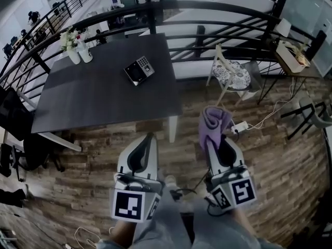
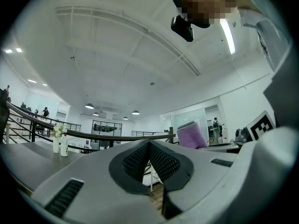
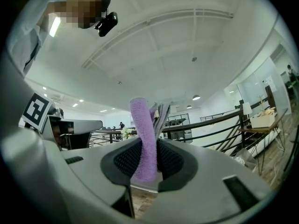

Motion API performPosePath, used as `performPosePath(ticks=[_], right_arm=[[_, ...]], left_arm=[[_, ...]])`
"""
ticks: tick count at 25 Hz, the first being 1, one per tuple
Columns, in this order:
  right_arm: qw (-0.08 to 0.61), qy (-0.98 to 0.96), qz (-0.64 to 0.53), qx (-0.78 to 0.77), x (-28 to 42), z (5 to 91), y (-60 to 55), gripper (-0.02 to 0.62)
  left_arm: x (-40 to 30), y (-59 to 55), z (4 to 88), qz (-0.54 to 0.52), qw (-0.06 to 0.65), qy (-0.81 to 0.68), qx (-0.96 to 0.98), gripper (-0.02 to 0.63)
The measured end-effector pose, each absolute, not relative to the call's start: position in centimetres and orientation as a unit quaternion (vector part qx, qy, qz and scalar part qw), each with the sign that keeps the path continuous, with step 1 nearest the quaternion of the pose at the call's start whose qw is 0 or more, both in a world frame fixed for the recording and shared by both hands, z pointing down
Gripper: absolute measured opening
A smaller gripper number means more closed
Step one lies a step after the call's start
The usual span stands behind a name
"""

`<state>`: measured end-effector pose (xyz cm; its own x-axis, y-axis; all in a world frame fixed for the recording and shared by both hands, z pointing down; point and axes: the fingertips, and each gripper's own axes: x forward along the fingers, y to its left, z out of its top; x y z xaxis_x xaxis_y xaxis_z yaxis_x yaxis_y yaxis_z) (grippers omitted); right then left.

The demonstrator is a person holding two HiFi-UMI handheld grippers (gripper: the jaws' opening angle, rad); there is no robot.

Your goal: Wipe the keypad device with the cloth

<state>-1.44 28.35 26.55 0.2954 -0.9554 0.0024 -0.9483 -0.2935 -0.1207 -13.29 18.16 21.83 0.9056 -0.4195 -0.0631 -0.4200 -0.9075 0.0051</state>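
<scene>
Fingers (image 3: 174,160) of right gripper (image 1: 211,140) clamp purple cloth (image 1: 214,119); left gripper (image 1: 150,137) closed, empty; keypad device (image 1: 139,70) lies well ahead, leftward.

Keypad device (image 1: 139,69) lies on the table (image 1: 104,102), vases (image 1: 79,51) at its far-left corner, chair (image 1: 233,74) off its right

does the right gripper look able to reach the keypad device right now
Probably not from here: the right gripper, shut on the cloth, hangs over the floor short of the table, and the keypad device lies well in from the near edge. Nothing blocks the way.
</scene>
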Motion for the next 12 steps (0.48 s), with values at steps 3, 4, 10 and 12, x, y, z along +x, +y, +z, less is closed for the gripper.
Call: performPosePath(ticks=[3,4,10,12], right_arm=[[0.047,0.593,-0.041,-0.803,-0.5,26.9,26.3,0.098],[0.047,0.593,-0.041,-0.803,-0.2,27.0,25.5,0.098],[0.046,0.596,-0.036,-0.801,1.1,27.1,21.8,0.098],[0.045,0.597,-0.037,-0.8,1.5,27.3,21.0,0.098]], left_arm=[[-12.3,16.1,22.0,0.031,0.006,0.215,-0.976,0.012],[-12.0,15.4,22.1,0.032,0.006,0.215,-0.976,0.012],[-10.9,11.5,22.6,0.033,0.005,0.221,-0.975,0.012],[-10.6,10.5,22.8,0.032,0.003,0.224,-0.974,0.012]])
